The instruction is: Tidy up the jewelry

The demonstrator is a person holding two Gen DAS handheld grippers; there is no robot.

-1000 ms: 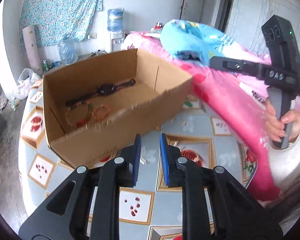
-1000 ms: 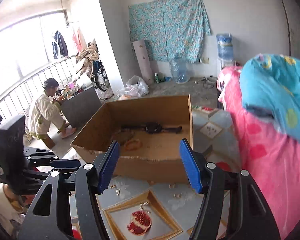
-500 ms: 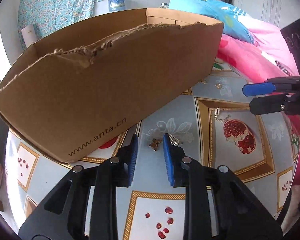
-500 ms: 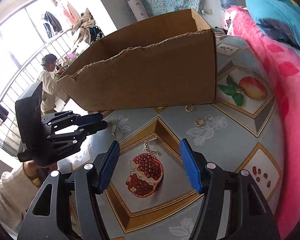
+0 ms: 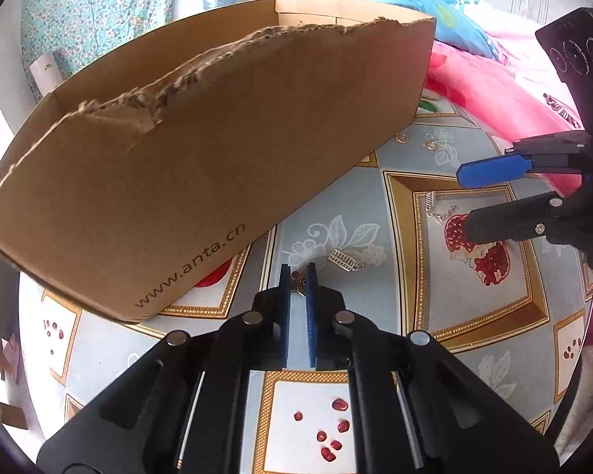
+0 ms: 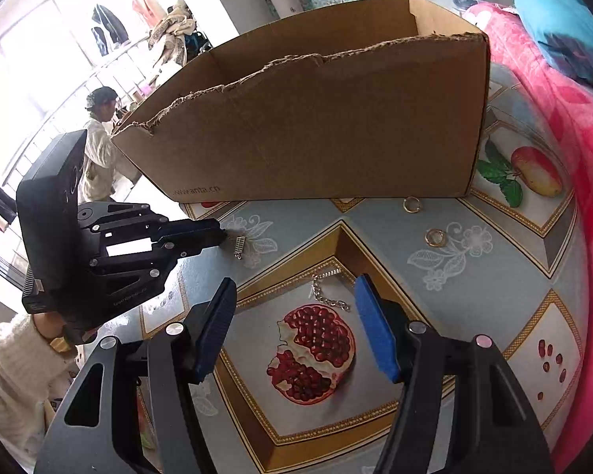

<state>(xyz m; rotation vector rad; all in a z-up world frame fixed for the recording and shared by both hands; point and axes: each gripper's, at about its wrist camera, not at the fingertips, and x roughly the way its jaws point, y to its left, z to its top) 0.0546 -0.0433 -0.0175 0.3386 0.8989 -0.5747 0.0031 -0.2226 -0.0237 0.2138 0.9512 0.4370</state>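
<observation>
A cardboard box [image 5: 225, 146] stands on the patterned table; it also shows in the right wrist view [image 6: 328, 126]. My left gripper [image 5: 297, 276] is low on the table, its jaws closed on a small bronze flower-shaped earring [image 5: 296, 278]. A silver rectangular earring [image 5: 343, 258] lies just right of it, also seen in the right wrist view [image 6: 239, 245]. My right gripper [image 6: 294, 316] is open above a silver chain [image 6: 328, 296]. Two gold rings [image 6: 412, 204] [image 6: 435, 237] lie near the box's right corner.
A pink blanket [image 6: 573, 126] with a blue pillow [image 6: 565, 19] borders the table on the right. A person in white [image 6: 99, 146] sits beyond the table's left edge. The box interior is hidden from both views.
Both grippers have dropped closer to the table. My left gripper has closed its jaws on the bronze earring. My right gripper has moved nearer the silver chain, still open.
</observation>
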